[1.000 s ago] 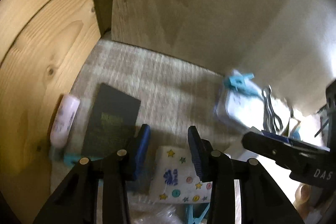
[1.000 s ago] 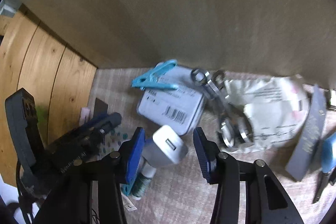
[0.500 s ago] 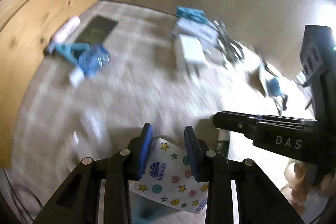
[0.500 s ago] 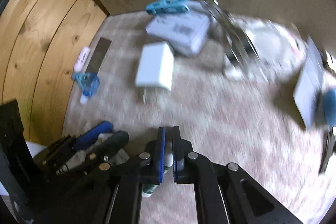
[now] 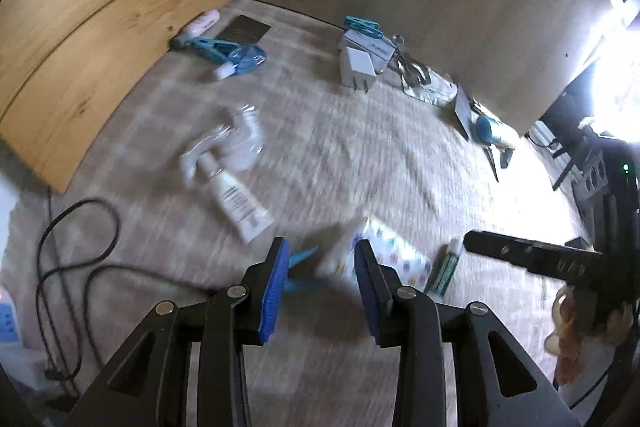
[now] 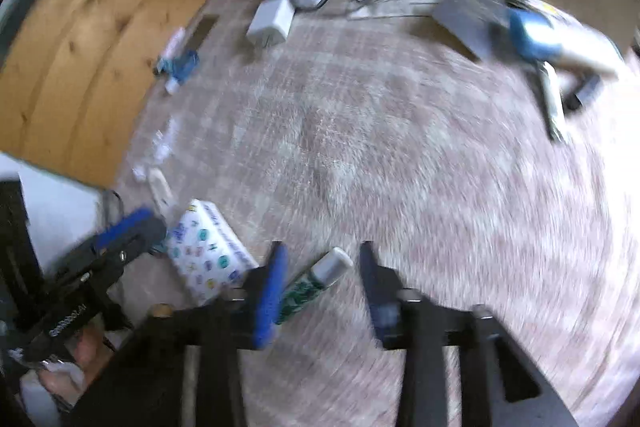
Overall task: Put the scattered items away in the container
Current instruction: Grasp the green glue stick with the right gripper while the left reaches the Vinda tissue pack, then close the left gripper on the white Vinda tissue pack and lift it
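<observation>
My left gripper (image 5: 320, 255) is open and empty, above a star-patterned tissue pack (image 5: 384, 255) lying on the checked cloth (image 5: 340, 147); the pack also shows in the right wrist view (image 6: 208, 251). My right gripper (image 6: 322, 259) is open, with a green and white tube (image 6: 316, 283) lying on the cloth between its jaws; the tube also shows in the left wrist view (image 5: 444, 269). A white cream tube (image 5: 236, 199) and a blue clothes peg (image 5: 300, 267) lie near the left gripper. No container is in view.
Along the far wall lie a white charger (image 5: 356, 67), a white box with a blue peg (image 5: 366, 35), metal clips (image 5: 412, 67), a grey card (image 6: 468, 15) and a blue-capped tube (image 6: 560, 43). Wooden panels (image 5: 100, 7) stand at left. A black cable (image 5: 76, 251) lies at left.
Both grippers have pulled back and up from the cloth. The left gripper let go of the tissue pack and opened. The right gripper, shut half a second ago, opened over the green tube.
</observation>
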`<state>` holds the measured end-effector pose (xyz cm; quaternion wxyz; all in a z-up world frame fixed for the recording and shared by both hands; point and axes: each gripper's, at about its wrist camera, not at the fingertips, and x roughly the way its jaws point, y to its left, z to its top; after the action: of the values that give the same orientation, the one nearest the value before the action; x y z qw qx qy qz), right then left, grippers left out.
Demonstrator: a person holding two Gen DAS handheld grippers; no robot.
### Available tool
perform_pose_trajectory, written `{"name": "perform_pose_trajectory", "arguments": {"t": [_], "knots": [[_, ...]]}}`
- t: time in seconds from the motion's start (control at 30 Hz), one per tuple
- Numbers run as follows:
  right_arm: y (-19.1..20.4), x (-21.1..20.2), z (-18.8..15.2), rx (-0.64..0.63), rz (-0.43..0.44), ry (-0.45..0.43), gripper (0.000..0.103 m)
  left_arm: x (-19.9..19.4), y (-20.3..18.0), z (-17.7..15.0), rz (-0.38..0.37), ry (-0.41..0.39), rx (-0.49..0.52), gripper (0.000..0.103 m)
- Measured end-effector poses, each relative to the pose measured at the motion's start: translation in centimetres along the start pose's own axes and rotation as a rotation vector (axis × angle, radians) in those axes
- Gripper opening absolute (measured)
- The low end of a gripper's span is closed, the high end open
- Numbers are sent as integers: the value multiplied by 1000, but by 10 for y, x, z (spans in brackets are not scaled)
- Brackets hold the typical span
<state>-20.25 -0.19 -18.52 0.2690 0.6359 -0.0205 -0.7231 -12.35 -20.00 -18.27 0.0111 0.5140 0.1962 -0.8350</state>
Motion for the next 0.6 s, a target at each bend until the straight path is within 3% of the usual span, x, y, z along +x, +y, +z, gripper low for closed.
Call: {"name": "perform_pose_trajectory", "arguments": {"t": [0.1,0.2,0.4,0.6], "knots": [[6,0,-15,46,53,4,38,-8,21,-9,-25,30,2,44],[9,12,-22,73,52,43,38,3,22,-12,-47,67,-12,44],[22,22,-26,35,-46,19,38,21,7,-7,-66,81,21,50],[23,24,-24,-43,-143,20,14,33,-6,6,-86,103,44,52]]}}
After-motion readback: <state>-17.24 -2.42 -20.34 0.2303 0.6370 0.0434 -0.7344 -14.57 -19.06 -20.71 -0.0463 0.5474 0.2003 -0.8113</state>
